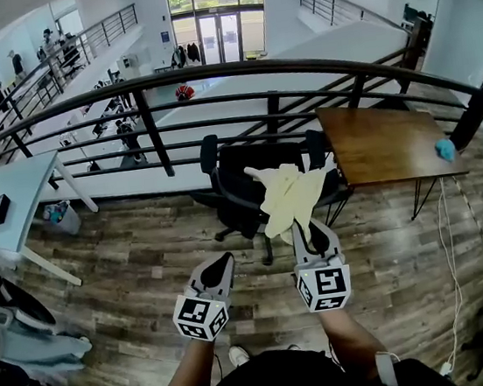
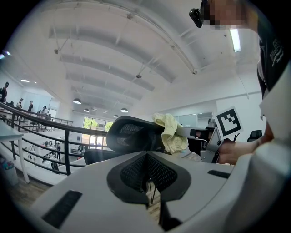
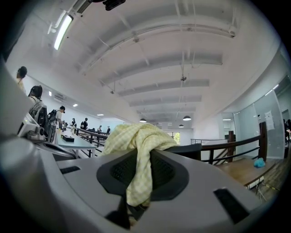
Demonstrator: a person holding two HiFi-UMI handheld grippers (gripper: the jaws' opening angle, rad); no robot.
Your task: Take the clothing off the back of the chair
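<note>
Seemingly checked, pale yellow clothing (image 1: pixel 290 194) drapes the chair (image 1: pixel 241 192).

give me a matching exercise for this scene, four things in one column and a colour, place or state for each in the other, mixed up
1 cloth
2 chair
3 table
4 right gripper

a black, in front of the railing
b shut on the cloth
c pale yellow, draped over the chair's back
d brown wood, with a small blue thing on it

Pairs: 1-c, 2-a, 3-d, 4-b
</note>
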